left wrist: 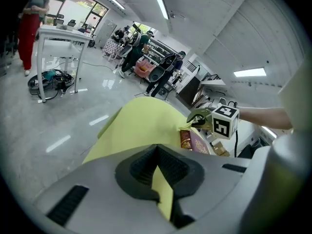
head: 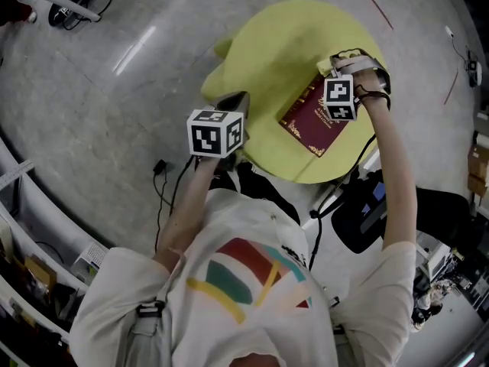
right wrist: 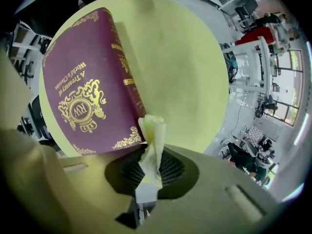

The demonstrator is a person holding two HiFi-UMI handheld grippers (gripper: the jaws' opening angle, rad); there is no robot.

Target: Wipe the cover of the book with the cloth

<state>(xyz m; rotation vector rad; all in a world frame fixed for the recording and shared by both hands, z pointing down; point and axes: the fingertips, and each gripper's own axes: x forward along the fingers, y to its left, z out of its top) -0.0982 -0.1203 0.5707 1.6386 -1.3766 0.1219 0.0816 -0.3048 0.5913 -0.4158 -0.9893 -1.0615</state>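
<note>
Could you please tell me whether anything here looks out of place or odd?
Only the cloth: the right hand-held gripper pinches it as a crumpled, narrow twist rather than spread flat. The book lies closed and looks intact on the yellow table.

1. The marker cube (head: pixel 339 98) on my right gripper (head: pixel 331 64) hides a corner of the maroon gilt-stamped hardcover book (head: pixel 312 122) beside its fingers.
2. The crumpled pale-yellow cloth (right wrist: pixel 152 143) disappears lower down between those fingers.
3. I can't tell what the yellow-green sheet (left wrist: pixel 163 191) pinched by my left gripper (left wrist: pixel 158 177) is.
</note>
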